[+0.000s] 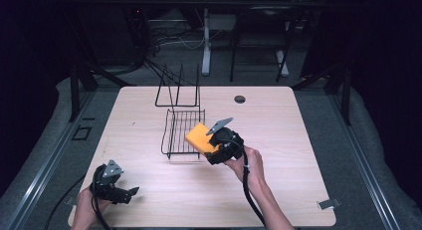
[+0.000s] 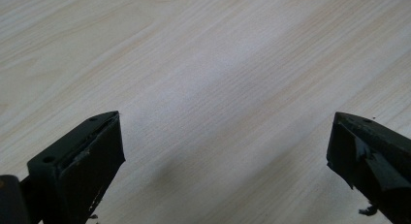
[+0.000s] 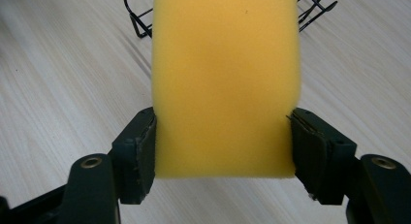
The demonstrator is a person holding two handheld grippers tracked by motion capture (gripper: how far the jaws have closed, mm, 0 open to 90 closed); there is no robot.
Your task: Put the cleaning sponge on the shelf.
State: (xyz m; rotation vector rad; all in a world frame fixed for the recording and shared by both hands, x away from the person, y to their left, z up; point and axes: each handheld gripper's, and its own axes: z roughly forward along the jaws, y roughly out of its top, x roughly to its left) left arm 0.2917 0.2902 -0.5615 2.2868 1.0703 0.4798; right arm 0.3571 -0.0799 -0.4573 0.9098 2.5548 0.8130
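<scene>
Right gripper [image 3: 223, 136] pinches yellow sponge [image 3: 225, 83] by its side edges, at wire rack's [image 1: 174, 135] 3 o'clock. Sponge looks soft & light, so prob. wants a gentle squeeze. Left gripper [image 2: 225, 151] spread wide, empty, over table [image 2: 194, 64].

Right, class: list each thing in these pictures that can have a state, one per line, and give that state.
Sponge: yellow, gripped at its sides, held at the rack's near edge.
Right gripper: shut on the sponge.
Left gripper: open, holding nothing, over bare table.
Wire rack: lying on the table, nothing seen inside.
Wire stand: upright behind the rack, holding nothing.
</scene>
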